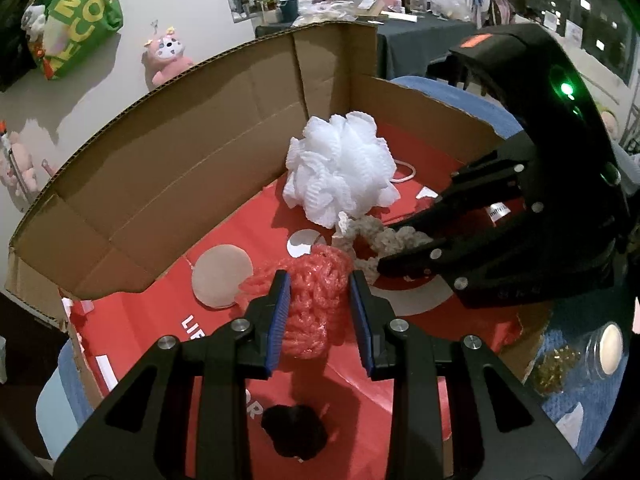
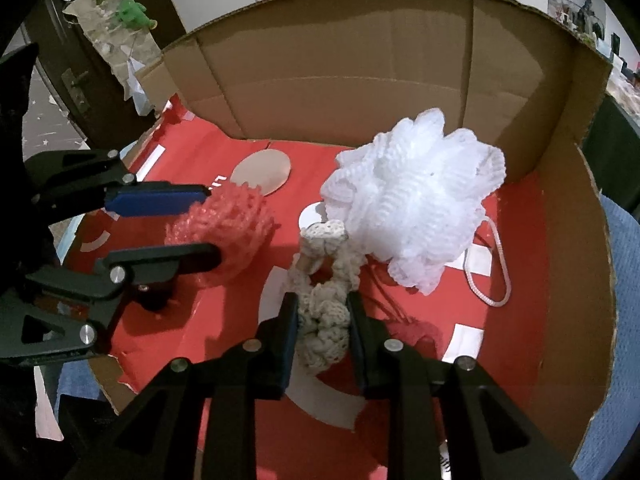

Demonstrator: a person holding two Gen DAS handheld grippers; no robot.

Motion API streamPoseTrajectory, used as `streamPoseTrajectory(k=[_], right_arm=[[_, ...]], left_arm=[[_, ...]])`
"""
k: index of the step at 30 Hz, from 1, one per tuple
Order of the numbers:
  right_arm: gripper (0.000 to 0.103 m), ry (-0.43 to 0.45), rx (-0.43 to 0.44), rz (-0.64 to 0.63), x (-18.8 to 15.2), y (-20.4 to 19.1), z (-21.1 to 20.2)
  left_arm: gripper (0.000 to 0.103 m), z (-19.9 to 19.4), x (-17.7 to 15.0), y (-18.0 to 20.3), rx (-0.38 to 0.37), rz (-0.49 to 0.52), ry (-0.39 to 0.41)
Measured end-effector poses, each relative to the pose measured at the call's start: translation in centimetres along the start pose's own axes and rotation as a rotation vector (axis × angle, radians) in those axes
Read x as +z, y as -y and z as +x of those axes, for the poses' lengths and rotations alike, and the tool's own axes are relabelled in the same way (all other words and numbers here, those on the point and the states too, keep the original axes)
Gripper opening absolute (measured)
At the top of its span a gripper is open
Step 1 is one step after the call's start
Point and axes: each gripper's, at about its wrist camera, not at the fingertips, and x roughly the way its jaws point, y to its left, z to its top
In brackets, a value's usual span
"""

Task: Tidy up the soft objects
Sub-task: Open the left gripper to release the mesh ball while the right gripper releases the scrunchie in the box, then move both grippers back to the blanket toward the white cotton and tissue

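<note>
only "meg" reads on the green bag (image 1: 76,12) (left claw (image 1: 320,312) grips pink scrunchie (image 1: 312,300), right claw (image 2: 324,324) cream scrunchie (image 2: 324,320)).

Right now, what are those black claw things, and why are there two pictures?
Each claw is a gripper a person holds, with a camera looking along its fingers. One picture comes from each camera. The left gripper squeezes a pink mesh scrubby. The right gripper squeezes a cream crocheted scrunchie. Both hang over a cardboard box with a red floor. Inside it lie a fluffy white bath pouf and a round beige pad.
</note>
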Motion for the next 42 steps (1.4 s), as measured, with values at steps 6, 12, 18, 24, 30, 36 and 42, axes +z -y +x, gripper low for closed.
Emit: streamPoseTrajectory(k=[6, 12, 18, 24, 30, 36, 42], right_arm=[[0.030, -0.003, 0.005, 0.009, 0.6, -0.1, 0.4], [0.042, 0.000, -0.008, -0.011, 0.6, -0.5, 0.4], [0.061, 0.015, -0.022, -0.018, 0.5, -0.4, -0.2], [0.073, 0.049, -0.023, -0.017, 0.2, -0.6, -1.6], [0.084, 0.095, -0.038, -0.042, -0.6, -1.3, -3.7], [0.095, 0.143, -0.075, -0.060, -1.6, -2.1, -5.4], [0.096, 0.177, -0.094, -0.041, -2.7, -2.5, -7.1]], left_arm=[[0.030, 0.2, -0.1, 0.7, 0.016, 0.041, 0.007], [0.064, 0.0, -0.4, 0.6, 0.007, 0.035, 0.018], [0.065, 0.1, -0.9, 0.8, 0.004, 0.030, 0.023], [0.074, 0.1, -1.1, 0.9, 0.000, 0.006, 0.028], [0.076, -0.1, -1.6, 1.3, 0.037, 0.006, 0.026], [0.082, -0.8, -2.2, 1.1, 0.072, -0.021, 0.034], [0.082, -1.9, -2.7, 1.3, 0.100, -0.050, 0.047]])
